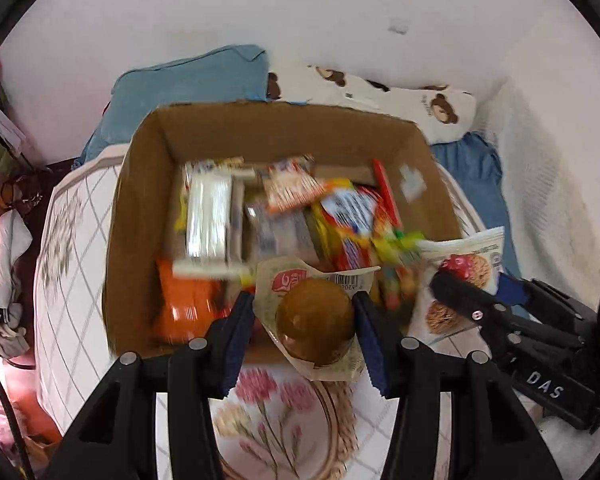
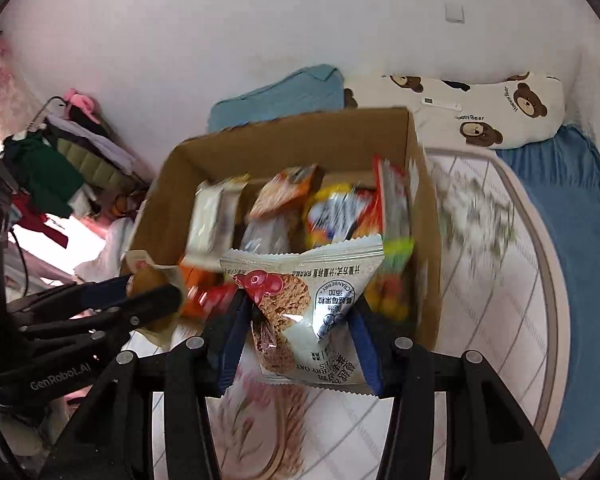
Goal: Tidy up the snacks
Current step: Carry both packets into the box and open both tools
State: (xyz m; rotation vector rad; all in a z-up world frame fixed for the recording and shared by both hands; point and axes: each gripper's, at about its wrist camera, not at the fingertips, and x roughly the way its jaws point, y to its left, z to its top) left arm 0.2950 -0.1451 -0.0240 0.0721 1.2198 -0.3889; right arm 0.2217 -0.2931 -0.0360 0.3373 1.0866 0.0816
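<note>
Snacks both light: left gripper (image 1: 304, 320) fingers clamped across the stiff jelly cup (image 1: 315, 320); right gripper (image 2: 300, 336) fingers pinch the crinkly, crushable cookie packet (image 2: 300, 300) mid-body, near the cardboard box (image 2: 284, 136).

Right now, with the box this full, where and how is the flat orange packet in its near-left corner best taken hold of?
Probably by the upper edge of the flat orange packet, coming from above. It lies low against the near wall of the brown cardboard box, with a white wrapped snack overlapping its far end, so a side approach looks blocked. Both grippers are full, so one must first unload.
</note>
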